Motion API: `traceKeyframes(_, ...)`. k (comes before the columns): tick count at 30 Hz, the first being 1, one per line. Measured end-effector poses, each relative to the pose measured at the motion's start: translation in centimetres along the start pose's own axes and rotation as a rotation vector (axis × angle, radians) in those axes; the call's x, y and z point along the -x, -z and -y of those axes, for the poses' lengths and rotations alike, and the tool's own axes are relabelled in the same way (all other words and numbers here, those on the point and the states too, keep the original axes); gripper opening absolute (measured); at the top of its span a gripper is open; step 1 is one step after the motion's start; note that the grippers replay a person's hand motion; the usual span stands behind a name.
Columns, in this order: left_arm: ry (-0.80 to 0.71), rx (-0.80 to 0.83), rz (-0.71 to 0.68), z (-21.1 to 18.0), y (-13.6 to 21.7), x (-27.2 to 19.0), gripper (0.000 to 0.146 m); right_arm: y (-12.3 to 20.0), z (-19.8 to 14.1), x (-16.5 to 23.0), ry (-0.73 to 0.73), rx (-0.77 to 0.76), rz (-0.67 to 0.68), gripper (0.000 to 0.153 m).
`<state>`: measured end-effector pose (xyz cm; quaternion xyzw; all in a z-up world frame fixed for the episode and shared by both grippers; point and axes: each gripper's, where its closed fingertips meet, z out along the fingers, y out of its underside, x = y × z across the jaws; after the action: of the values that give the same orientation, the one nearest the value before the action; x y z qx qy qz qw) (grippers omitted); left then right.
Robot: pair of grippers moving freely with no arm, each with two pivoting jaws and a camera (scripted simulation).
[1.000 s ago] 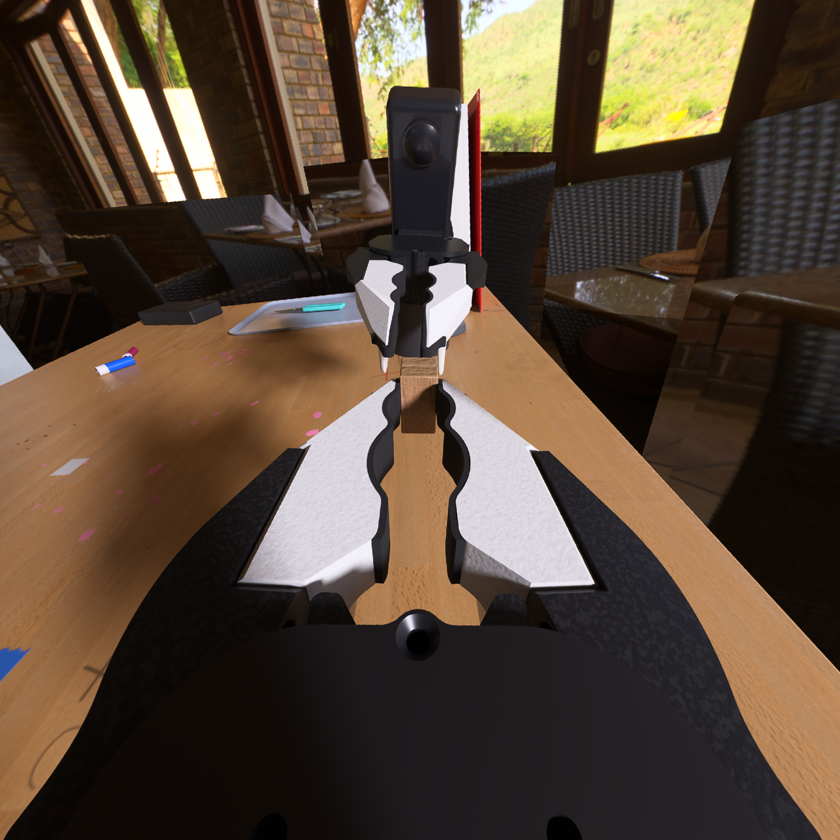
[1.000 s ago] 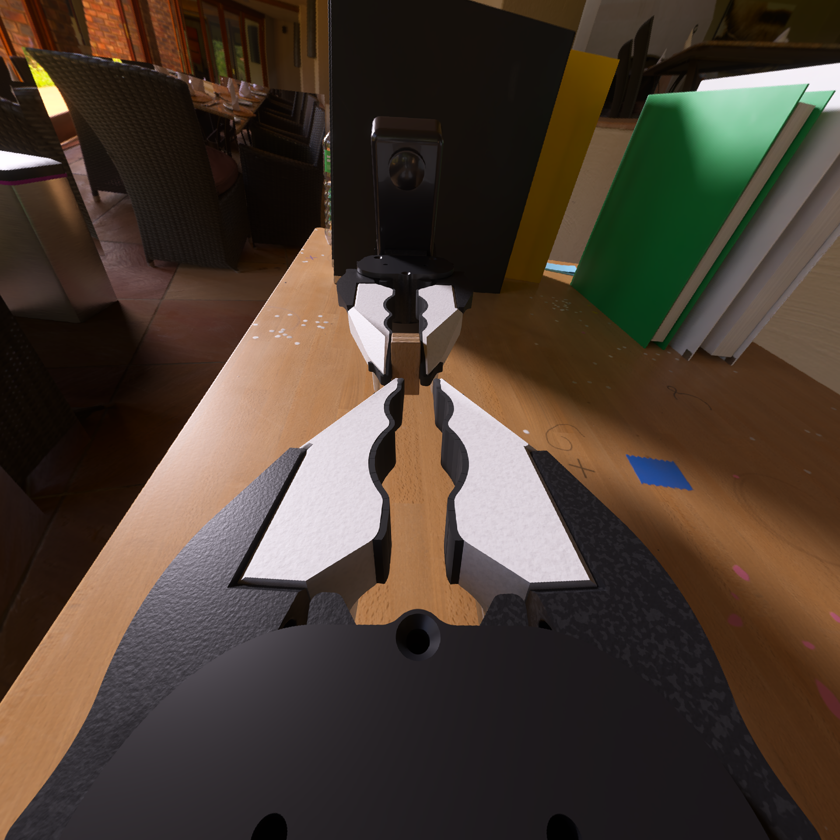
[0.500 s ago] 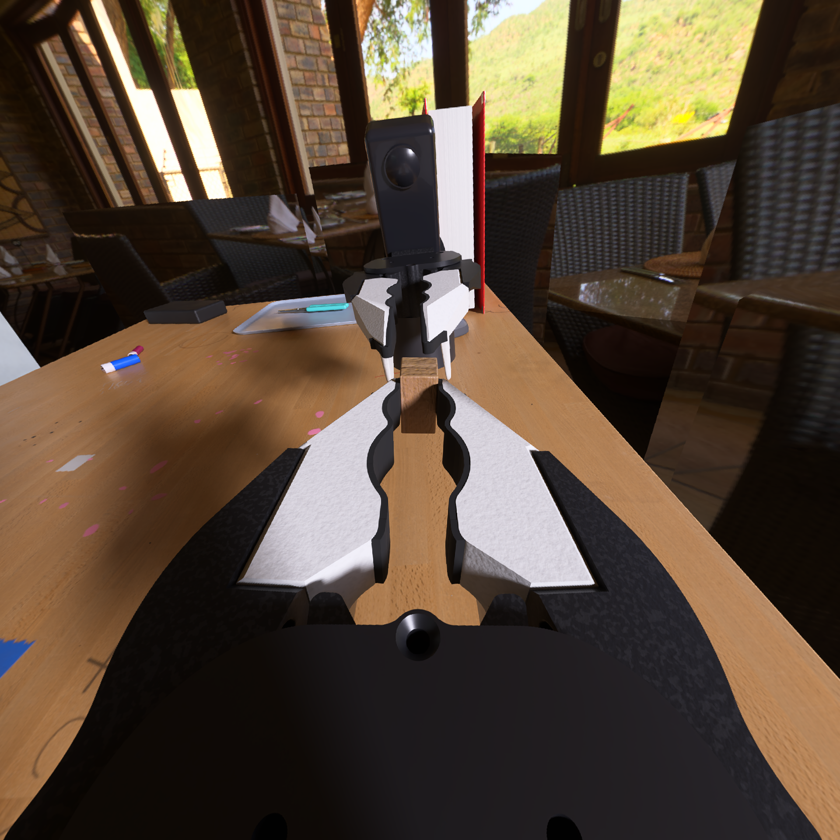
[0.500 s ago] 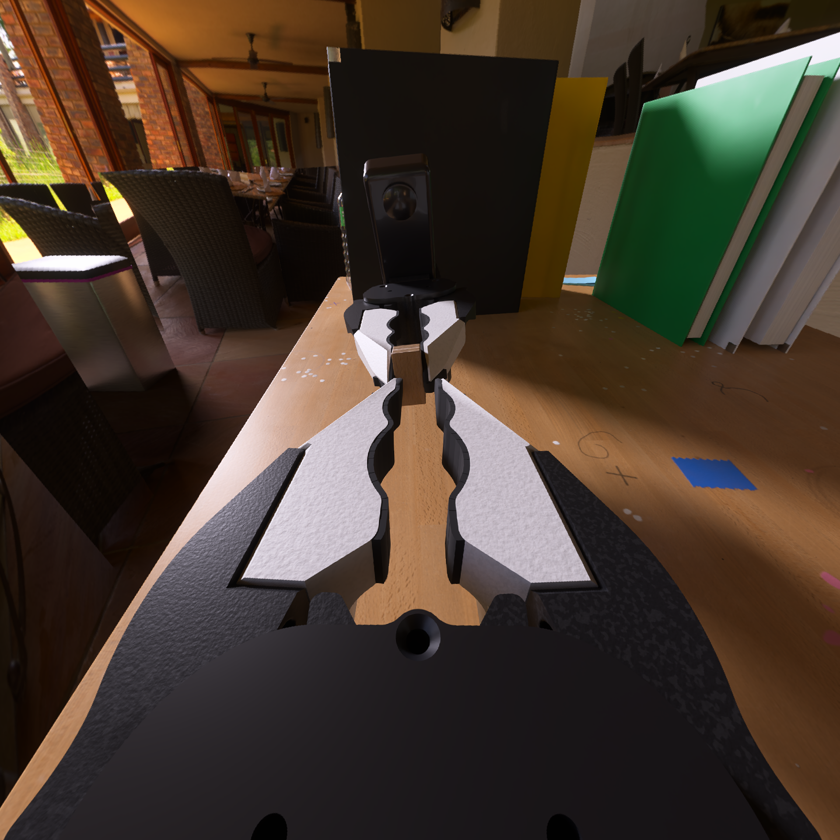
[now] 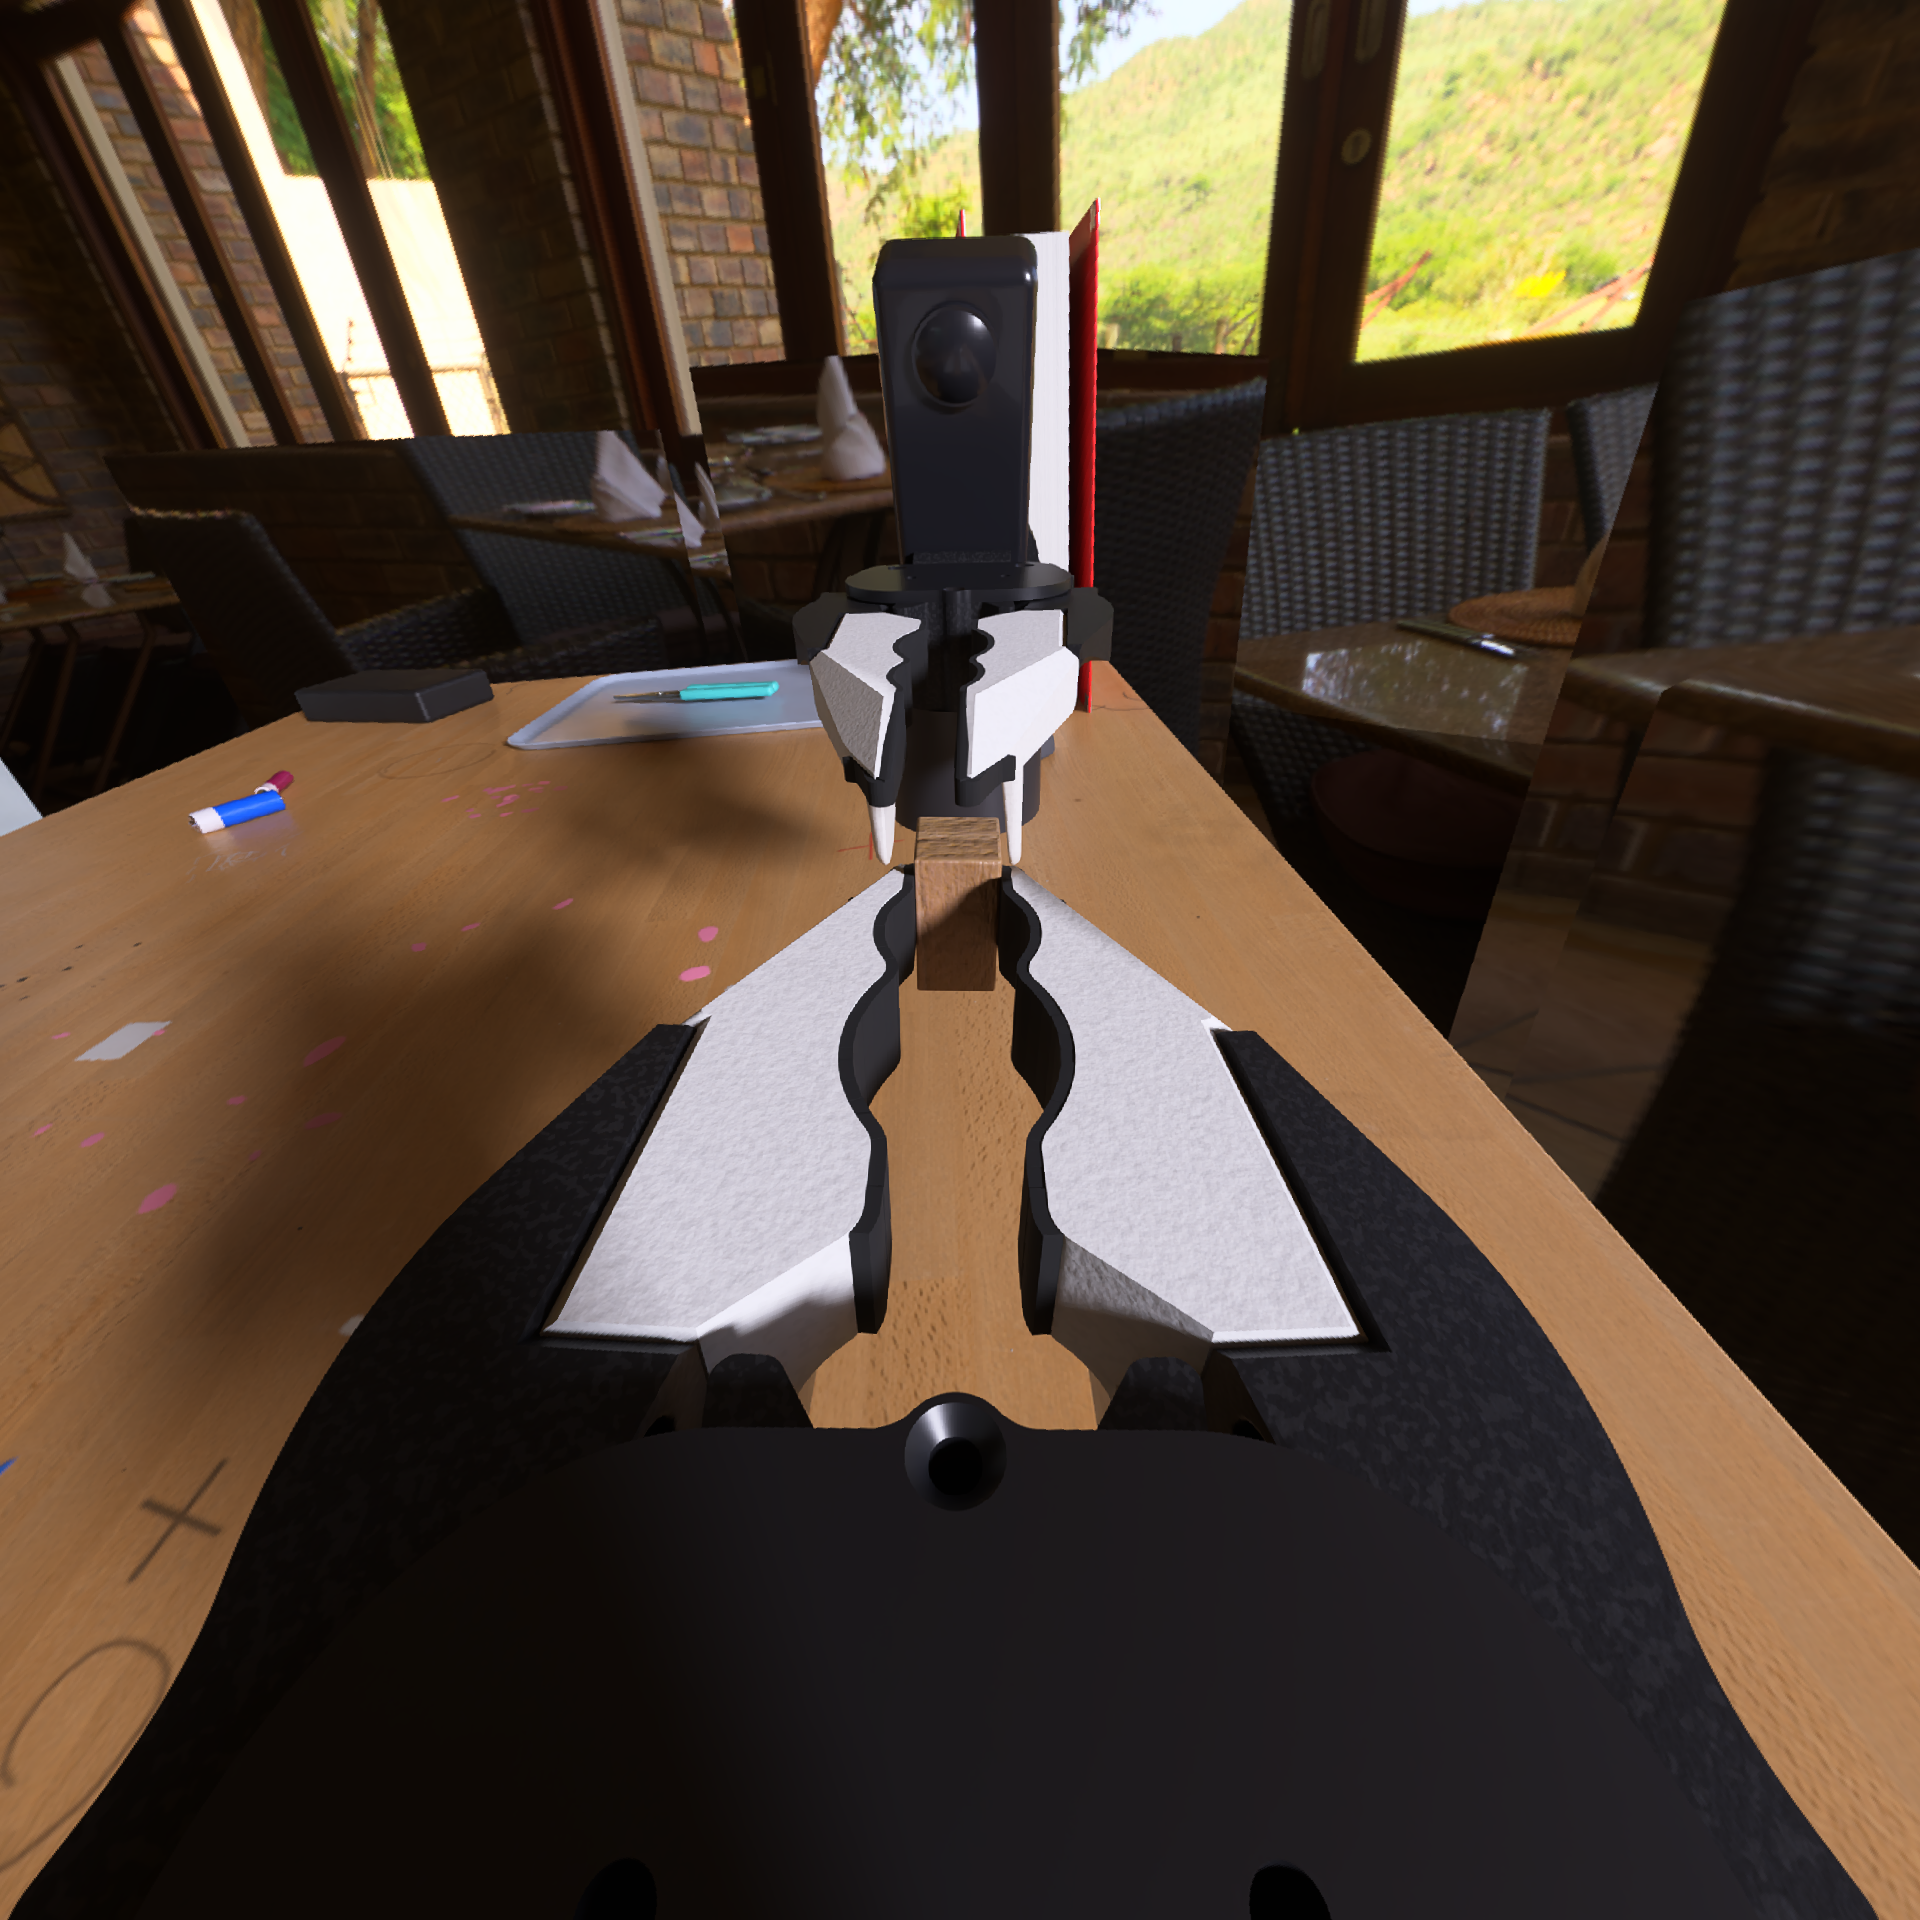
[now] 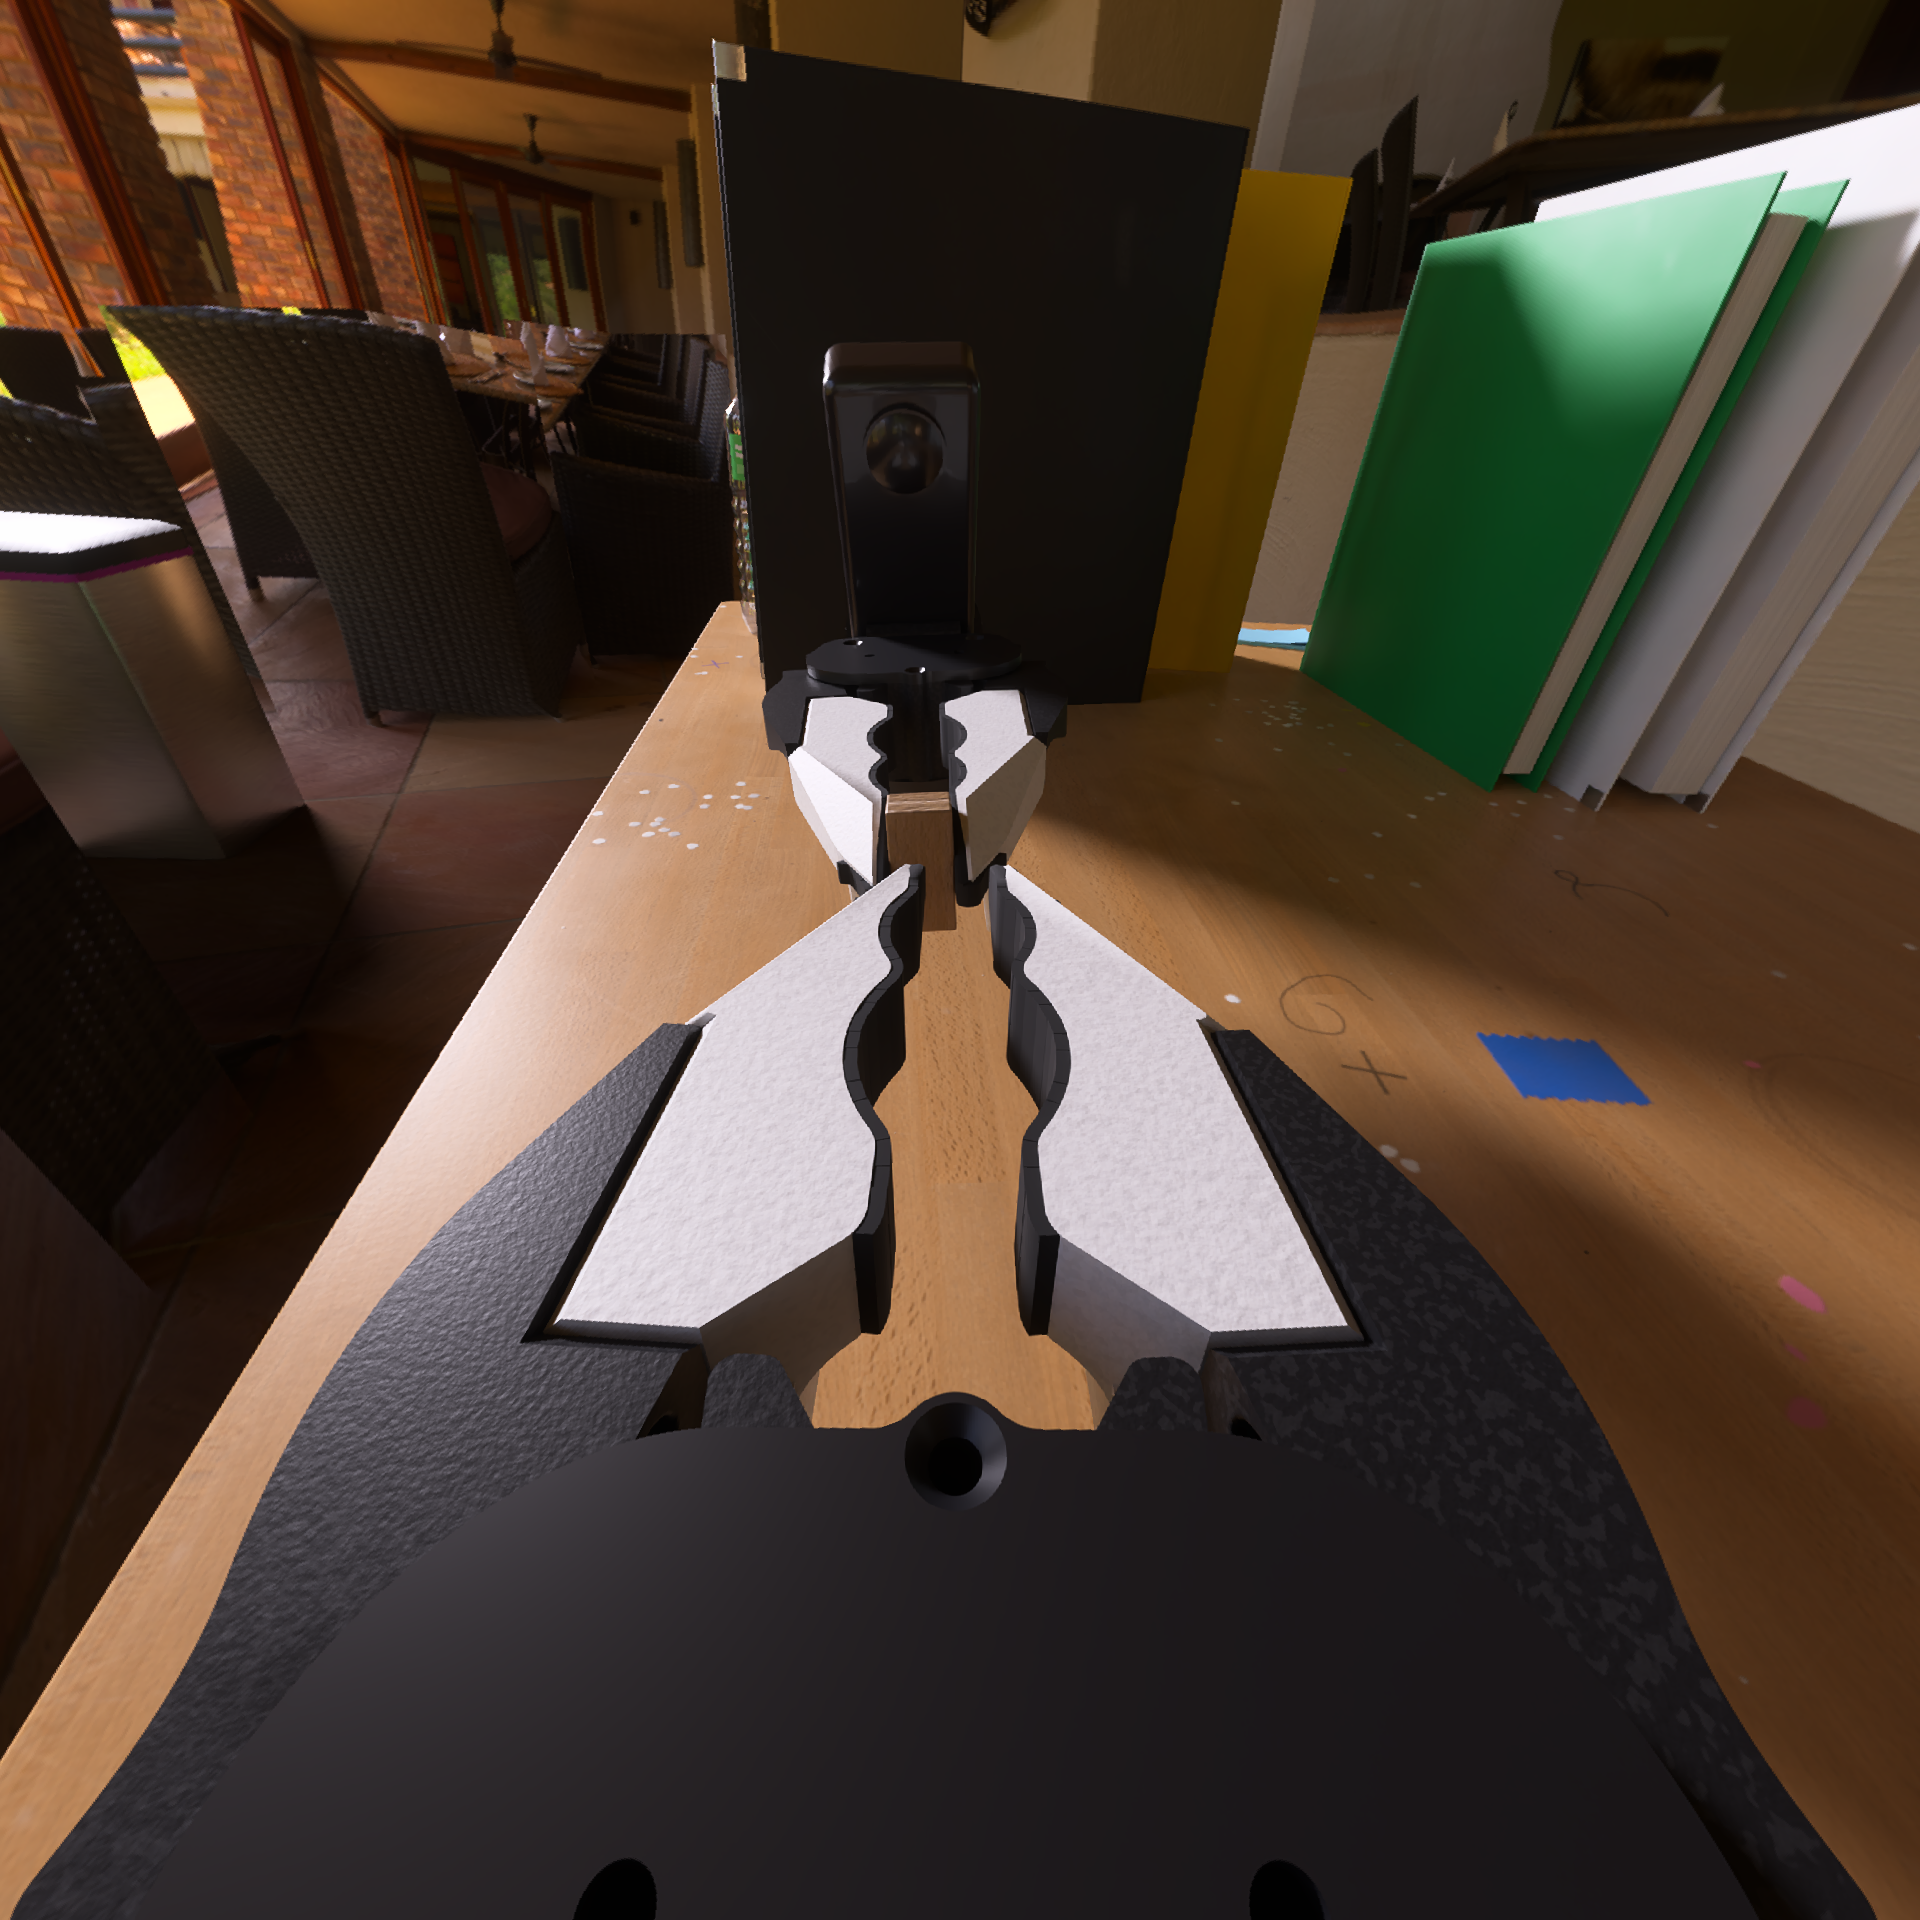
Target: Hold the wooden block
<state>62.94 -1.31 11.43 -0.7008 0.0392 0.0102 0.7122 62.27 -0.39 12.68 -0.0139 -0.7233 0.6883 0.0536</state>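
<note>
The wooden block (image 5: pixel 956 935) is a small light-brown bar held level above the wooden table (image 5: pixel 520 987). My left gripper (image 5: pixel 958 883) is shut on its near end. My right gripper (image 5: pixel 948 847) faces it tip to tip, and its white fingertips flank the block's far end. In the right wrist view, my right gripper (image 6: pixel 956 894) has its jaws a block's width apart, at the end of the block (image 6: pixel 920 842). The block sits slightly left of centre between the tips. The left gripper's fingers clamp it just behind.
A grey tray (image 5: pixel 582 727) with a teal tool, a black flat box (image 5: pixel 395 694) and a blue marker (image 5: pixel 241 808) lie far left. A red-covered book (image 5: pixel 1081 447) stands behind the right gripper. A black board (image 6: pixel 987 364) and a green book (image 6: pixel 1538 468) stand ahead; the table edge (image 6: pixel 582 862) is close.
The right gripper has straightened from a slight lean and pitched up, so its view shows more of the room. The block stays fixed in the left gripper. Neither jaw gap has changed.
</note>
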Motion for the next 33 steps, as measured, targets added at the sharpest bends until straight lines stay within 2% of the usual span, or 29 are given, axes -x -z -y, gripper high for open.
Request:
traceKeyframes(21,-0.051,0.065,0.020,-0.6,0.1,0.1,0.014,0.0,-0.6,0.1,0.017,0.002,0.011,0.013)
traceKeyframes(27,-0.089,0.049,0.014,0.4,-0.2,-0.3,0.014,-0.3,0.0,0.5,0.149,0.038,0.006,0.012)
traceKeyframes(33,-0.110,0.066,0.009,0.5,-0.2,-0.4,0.014,-0.4,0.2,0.6,0.117,0.033,0.033,0.012)
